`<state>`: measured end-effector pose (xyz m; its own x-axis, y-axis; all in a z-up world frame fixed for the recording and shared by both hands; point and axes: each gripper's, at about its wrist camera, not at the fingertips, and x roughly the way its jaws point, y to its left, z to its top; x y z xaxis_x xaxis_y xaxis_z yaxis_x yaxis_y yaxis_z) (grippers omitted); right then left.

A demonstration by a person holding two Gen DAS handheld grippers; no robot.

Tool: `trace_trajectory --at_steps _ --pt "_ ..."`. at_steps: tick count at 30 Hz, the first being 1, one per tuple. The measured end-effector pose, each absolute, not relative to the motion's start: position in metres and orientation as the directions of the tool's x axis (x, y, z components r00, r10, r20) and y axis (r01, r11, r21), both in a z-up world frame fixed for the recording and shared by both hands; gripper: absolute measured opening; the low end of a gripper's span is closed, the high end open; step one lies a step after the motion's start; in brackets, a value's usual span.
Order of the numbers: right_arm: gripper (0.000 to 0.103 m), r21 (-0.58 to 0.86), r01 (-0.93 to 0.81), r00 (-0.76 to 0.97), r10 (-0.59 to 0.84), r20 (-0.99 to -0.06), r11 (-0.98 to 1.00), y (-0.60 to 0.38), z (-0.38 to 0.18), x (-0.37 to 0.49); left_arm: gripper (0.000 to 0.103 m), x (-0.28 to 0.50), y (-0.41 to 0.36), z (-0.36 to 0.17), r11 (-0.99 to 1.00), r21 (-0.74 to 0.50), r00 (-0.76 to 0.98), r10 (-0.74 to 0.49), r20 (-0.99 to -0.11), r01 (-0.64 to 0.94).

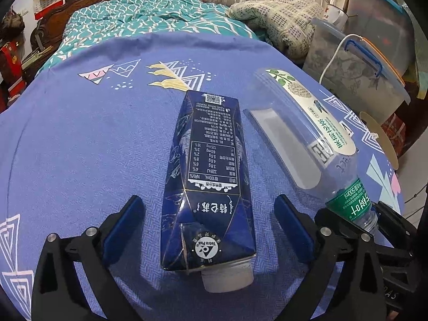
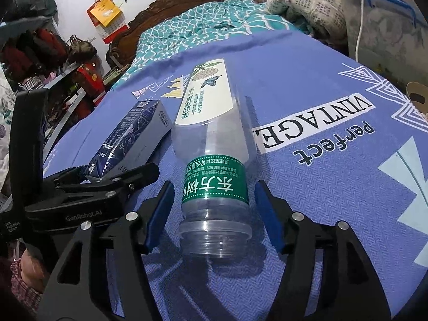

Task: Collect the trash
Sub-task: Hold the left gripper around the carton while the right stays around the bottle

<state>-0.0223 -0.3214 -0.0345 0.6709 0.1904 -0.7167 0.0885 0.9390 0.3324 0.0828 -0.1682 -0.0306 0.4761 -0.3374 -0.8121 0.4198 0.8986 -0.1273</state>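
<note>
A dark blue drink carton (image 1: 208, 176) lies flat on the blue patterned cloth (image 1: 80, 139), its white cap end towards me. My left gripper (image 1: 208, 208) is open, its blue pads on either side of the carton's near end, not touching. An empty clear plastic bottle (image 2: 214, 160) with a green neck label lies beside the carton, open mouth towards me. My right gripper (image 2: 214, 206) is open, its pads either side of the bottle's neck. The bottle also shows in the left wrist view (image 1: 307, 133), and the carton in the right wrist view (image 2: 128, 139).
The cloth covers a table beside a bed with a teal quilt (image 1: 149, 18). Clear plastic storage boxes (image 1: 355, 72) and a folded checked blanket (image 1: 281, 16) stand at the right. A cluttered shelf (image 2: 40, 53) stands at the left. The left gripper's body (image 2: 80, 187) lies close to the right one.
</note>
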Motion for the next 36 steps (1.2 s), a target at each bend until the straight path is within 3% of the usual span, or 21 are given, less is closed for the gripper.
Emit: trace_trajectory --at_steps 36 --pt "0.071 0.383 0.117 0.684 0.205 -0.7 0.916 -0.334 -0.033 -0.024 0.094 0.08 -0.167 -0.032 0.883 -0.118 0.451 -0.342 -0.824 0.454"
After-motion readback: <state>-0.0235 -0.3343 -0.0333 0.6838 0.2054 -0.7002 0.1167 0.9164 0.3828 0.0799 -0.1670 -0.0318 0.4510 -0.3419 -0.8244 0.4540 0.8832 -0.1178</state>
